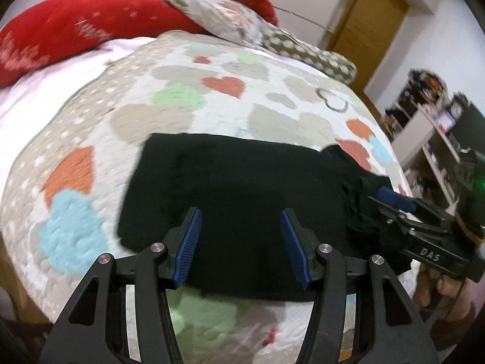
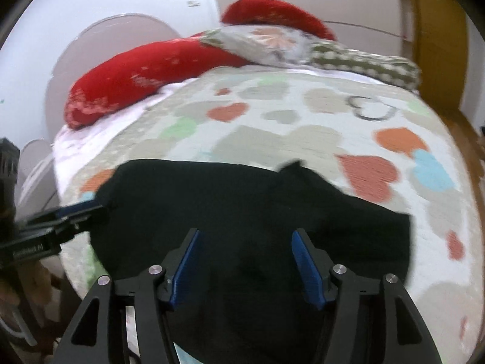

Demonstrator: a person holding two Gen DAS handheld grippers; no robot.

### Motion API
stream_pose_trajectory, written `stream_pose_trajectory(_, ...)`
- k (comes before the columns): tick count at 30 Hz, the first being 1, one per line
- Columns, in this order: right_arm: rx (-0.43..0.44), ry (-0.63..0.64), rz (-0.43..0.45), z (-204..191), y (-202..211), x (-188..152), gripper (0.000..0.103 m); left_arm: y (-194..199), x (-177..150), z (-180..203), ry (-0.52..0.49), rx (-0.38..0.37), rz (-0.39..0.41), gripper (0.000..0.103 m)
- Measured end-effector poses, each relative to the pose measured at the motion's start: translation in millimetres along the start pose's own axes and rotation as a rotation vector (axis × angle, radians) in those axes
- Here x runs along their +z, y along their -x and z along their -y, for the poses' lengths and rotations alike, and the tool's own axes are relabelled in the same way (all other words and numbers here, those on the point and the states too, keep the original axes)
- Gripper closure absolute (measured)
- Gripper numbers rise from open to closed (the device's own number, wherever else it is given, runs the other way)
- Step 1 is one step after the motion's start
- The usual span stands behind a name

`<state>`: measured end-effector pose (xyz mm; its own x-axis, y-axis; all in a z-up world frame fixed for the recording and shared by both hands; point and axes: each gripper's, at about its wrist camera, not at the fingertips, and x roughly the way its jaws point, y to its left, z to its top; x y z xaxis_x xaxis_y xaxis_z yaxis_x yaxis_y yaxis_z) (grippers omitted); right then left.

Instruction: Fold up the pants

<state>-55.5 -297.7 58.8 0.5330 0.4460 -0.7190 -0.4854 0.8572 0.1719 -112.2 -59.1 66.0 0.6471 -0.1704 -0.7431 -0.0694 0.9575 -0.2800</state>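
Observation:
The black pants (image 1: pixel 236 188) lie folded in a rough rectangle on the heart-patterned bedspread (image 1: pixel 182 91), near its front edge. They also show in the right wrist view (image 2: pixel 242 212). My left gripper (image 1: pixel 241 215) is open and empty, hovering over the pants' near edge. My right gripper (image 2: pixel 245 236) is open and empty over the pants' right part, where the cloth is bunched. In the left wrist view the right gripper (image 1: pixel 394 200) comes in from the right, at the crumpled end of the pants. In the right wrist view the left gripper (image 2: pixel 88 209) is at the pants' left edge.
Red pillows (image 1: pixel 91 21) and a patterned pillow (image 1: pixel 242 21) lie at the head of the bed. A wooden door (image 1: pixel 372 21) and cluttered shelves (image 1: pixel 439 121) stand to the right. The bed's front edge is just under the grippers.

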Motion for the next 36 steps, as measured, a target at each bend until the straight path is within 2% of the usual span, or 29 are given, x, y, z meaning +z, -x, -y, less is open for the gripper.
stream_pose_trajectory(5,0.106,0.064,0.003,-37,-25,24,0.041,11,-23,-43,0.156,0.034,0.001,0.049)
stream_pose_trajectory(9,0.165,0.111,-0.025,-62,-57,45,0.039,3,-33,-59,0.227,0.021,-0.02,0.049)
stream_pose_trajectory(14,0.186,0.216,-0.082,-92,-96,67,0.037,-13,-34,-66,0.29,-0.027,-0.033,0.049)
stream_pose_trajectory(16,0.194,0.263,-0.102,-103,-112,74,0.036,-18,-34,-66,0.294,-0.033,-0.041,0.045)
stream_pose_trajectory(18,0.214,0.288,-0.116,-112,-126,81,0.035,-22,-33,-65,0.301,-0.057,-0.03,0.033)
stream_pose_trajectory(23,0.28,0.327,-0.175,-131,-166,84,0.03,-31,-31,-71,0.341,-0.105,0.001,0.03)
stream_pose_trajectory(25,0.332,0.288,-0.179,-129,-173,83,0.056,-33,-30,-74,0.35,-0.122,0.019,0.03)
stream_pose_trajectory(26,0.338,0.258,-0.179,-126,-175,83,0.058,-33,-29,-75,0.353,-0.127,0.024,0.033)
stream_pose_trajectory(27,0.344,0.225,-0.168,-121,-173,84,0.064,-31,-27,-75,0.354,-0.122,0.034,0.052)
stream_pose_trajectory(29,0.381,0.169,-0.132,-109,-158,87,0.072,-22,-20,-70,0.324,-0.115,0.064,0.071)
stream_pose_trajectory(32,0.429,0.097,-0.025,-88,-115,97,0.077,1,-9,-53,0.252,-0.152,0.134,0.072)
stream_pose_trajectory(36,0.457,0.004,0.137,-43,-43,103,0.077,39,7,12,0.038,-0.219,0.242,0.072)
